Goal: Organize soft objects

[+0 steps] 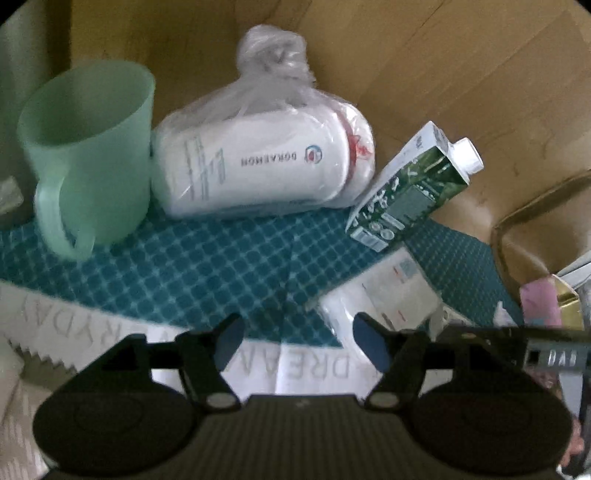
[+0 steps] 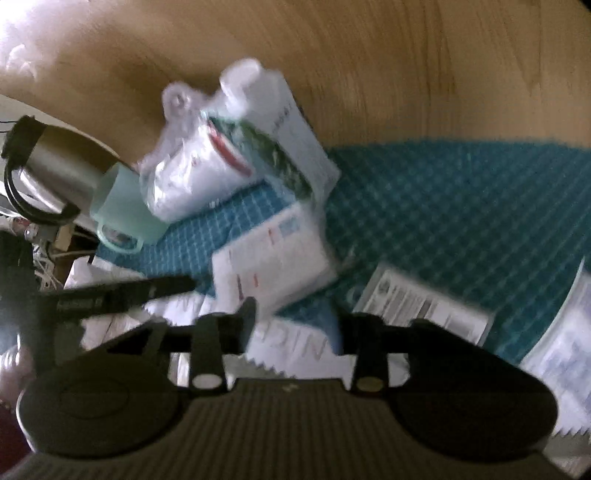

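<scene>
So the whole setup sits on a light wooden desk (image 1: pixel 424 55) with a visible grain, warm tan colour all over. A teal cloth (image 1: pixel 177 266) with a small diamond grid pattern covers the near part of it. Bright light blows out the top left corner of the right wrist view (image 2: pixel 14 29), probably a window, but it's too washed out to be sure. Over on the left edge there's a tangle of cables (image 2: pixel 44 258) and dim clutter.
</scene>
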Action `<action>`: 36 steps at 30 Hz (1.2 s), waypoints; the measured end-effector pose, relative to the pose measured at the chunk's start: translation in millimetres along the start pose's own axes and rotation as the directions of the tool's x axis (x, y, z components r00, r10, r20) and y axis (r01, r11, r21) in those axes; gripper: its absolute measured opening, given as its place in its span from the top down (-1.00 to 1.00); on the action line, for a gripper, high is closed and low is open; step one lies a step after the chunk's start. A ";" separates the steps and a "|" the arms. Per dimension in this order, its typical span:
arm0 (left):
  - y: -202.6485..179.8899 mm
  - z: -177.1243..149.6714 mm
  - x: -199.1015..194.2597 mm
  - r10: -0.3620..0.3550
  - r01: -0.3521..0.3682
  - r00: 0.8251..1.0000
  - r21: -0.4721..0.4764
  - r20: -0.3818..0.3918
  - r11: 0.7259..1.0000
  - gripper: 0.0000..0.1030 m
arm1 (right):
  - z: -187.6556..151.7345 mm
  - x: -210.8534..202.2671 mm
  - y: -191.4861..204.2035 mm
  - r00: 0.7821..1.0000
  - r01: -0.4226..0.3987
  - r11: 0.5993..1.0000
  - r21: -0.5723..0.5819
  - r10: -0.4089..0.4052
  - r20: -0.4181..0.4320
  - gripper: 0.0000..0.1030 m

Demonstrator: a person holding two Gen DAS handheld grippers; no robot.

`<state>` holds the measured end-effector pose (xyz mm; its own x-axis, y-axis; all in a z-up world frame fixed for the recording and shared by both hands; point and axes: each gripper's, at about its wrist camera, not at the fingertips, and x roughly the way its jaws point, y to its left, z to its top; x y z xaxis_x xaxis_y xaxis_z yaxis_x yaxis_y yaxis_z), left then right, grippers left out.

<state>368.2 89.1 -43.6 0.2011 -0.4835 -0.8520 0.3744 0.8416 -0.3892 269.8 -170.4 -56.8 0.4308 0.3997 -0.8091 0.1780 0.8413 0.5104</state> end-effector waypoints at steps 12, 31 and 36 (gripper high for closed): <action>-0.3 -5.3 26.3 -0.148 0.146 0.989 -0.152 -0.008 0.978 0.15 | 18.5 55.8 -3.2 0.998 -0.018 0.993 0.116 0.026 -0.062 0.10; -65.4 -10.7 -73.1 -0.164 0.162 0.972 0.025 0.166 0.986 0.18 | -9.8 -69.1 19.8 0.970 -0.094 0.995 0.022 0.087 0.227 0.11; -113.2 -43.0 -81.7 -0.198 0.182 0.970 0.122 0.142 0.976 0.18 | -53.6 -104.3 -5.9 0.964 -0.078 0.994 0.076 0.056 0.261 0.11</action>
<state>270.4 43.7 54.9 0.2489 -0.6699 -0.6995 0.5122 0.7040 -0.4920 176.4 -197.6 9.0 0.6557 0.3373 -0.6755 0.2104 0.7776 0.5925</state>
